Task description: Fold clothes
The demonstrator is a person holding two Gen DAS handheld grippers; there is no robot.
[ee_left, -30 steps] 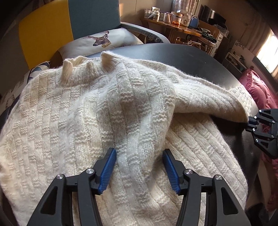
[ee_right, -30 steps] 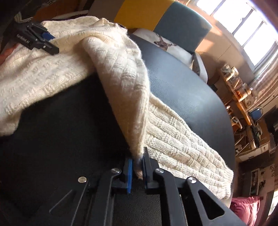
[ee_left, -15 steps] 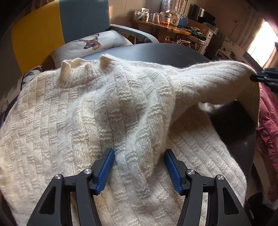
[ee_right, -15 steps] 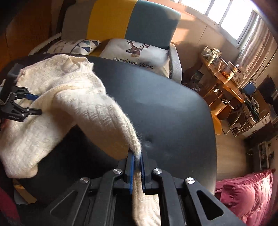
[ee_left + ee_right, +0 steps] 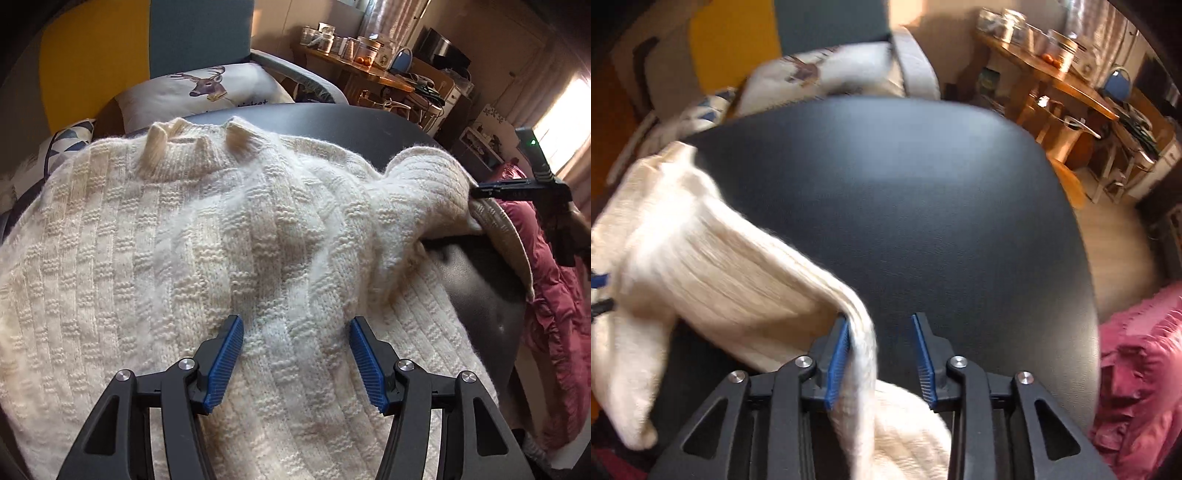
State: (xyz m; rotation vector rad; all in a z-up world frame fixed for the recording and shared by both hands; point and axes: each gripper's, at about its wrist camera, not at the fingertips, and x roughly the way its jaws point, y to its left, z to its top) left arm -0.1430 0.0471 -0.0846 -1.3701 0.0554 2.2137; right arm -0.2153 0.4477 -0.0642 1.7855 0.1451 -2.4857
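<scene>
The dark padded table [image 5: 905,192] fills most of my view, and the cream basket-weave knitted sweater [image 5: 184,258] lies spread over its near left part, ribbed collar [image 5: 184,155] at the far edge. Its right sleeve [image 5: 417,192] is lifted and bent back toward the body.

My right gripper [image 5: 882,354] stands with its fingers spread apart; the sleeve cuff [image 5: 862,332] hangs against the left blue pad only, so nothing clamps it. My left gripper [image 5: 295,354] hovers wide over the sweater's middle, holding nothing.

I judge the risk to be in that loose cuff: the knit is heavy and limp, and the sleeve may slide off the pad and drop onto bare table at the right instead of lying across the chest, leaving a crooked fold. The right view is blurred, so finer contact is unclear.
</scene>
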